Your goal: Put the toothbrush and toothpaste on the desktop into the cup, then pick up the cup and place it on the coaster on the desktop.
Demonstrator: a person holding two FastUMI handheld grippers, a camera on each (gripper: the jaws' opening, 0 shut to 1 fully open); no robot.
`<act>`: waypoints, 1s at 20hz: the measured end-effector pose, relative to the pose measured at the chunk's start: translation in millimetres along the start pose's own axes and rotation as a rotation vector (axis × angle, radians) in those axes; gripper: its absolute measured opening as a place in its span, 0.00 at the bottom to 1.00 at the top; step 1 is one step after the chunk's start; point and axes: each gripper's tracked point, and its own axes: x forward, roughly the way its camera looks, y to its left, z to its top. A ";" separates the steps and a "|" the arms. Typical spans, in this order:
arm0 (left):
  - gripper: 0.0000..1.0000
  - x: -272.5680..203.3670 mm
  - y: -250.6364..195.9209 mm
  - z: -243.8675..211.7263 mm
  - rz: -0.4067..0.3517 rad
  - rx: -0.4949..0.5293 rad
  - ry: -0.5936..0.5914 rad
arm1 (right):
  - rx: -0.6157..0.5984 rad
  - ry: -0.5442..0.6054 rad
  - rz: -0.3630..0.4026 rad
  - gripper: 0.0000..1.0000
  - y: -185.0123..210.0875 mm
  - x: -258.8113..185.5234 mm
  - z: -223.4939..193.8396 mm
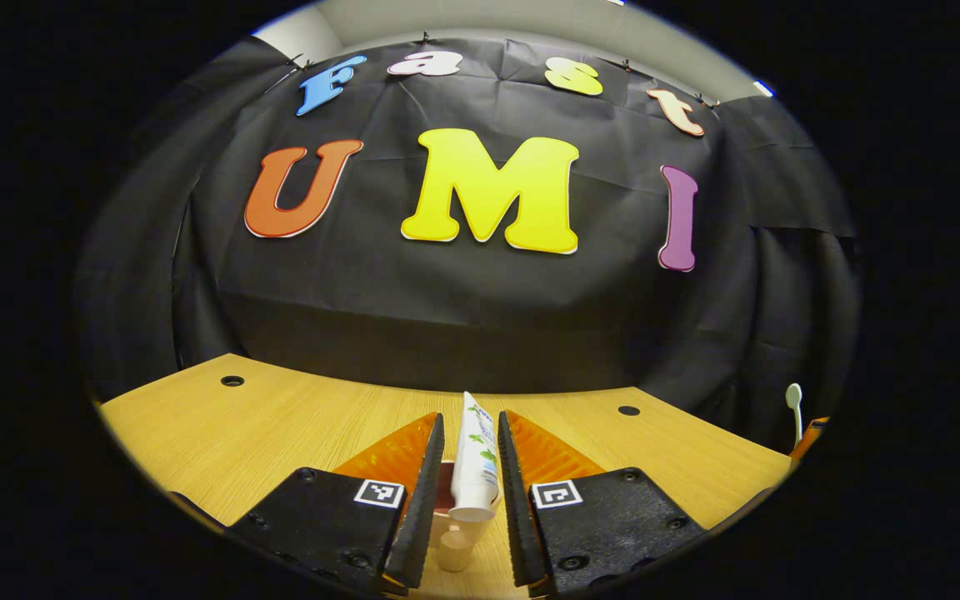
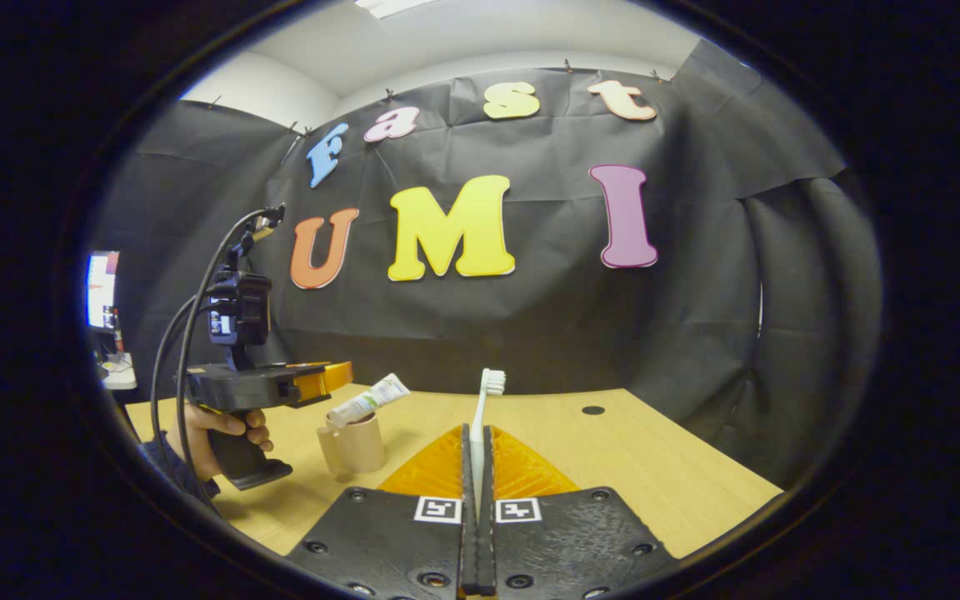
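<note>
My left tool [image 1: 470,492] stands narrow around the toothpaste [image 1: 476,454], its fingers flanking the tube; whether both press on it I cannot tell. In the right gripper view the tube [image 2: 370,400] leans with its cap end down in the mouth of the cup [image 2: 357,443] and its tail rising toward 2 o'clock, so it already rests partly in the cup, with the left tool [image 2: 326,379] just above it and my hand [image 2: 217,429] on the grip.

My right tool [image 2: 477,467] is clamped shut on the toothbrush [image 2: 480,417], which stands upright between the fingers, bristles at 12 o'clock. From the left gripper view its head [image 1: 794,400] shows far off at 3 o'clock.

The relation that matters: from my right tool the cup lies at about 10 o'clock, near, on the table [image 2: 638,467]. The brush's long axis is vertical, which suits a straight drop into the cup's mouth, but the tube's slanted tail and the left tool crowd that mouth. I judge the toothpaste step is nearly settled and the brush is the right hand's job. I cannot make out the coaster.
</note>
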 end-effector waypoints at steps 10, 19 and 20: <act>0.55 12.0 -10.5 -19.8 -0.049 0.061 0.106 | 0.010 0.034 0.016 0.00 4.9 1.6 -7.2; 0.75 35.2 -12.4 -52.8 -0.042 0.170 0.363 | 0.020 0.056 0.031 0.00 5.0 -1.8 -14.3; 0.74 34.9 -9.8 -57.3 -0.031 0.192 0.387 | 0.027 0.060 0.033 0.00 4.9 -1.5 -16.0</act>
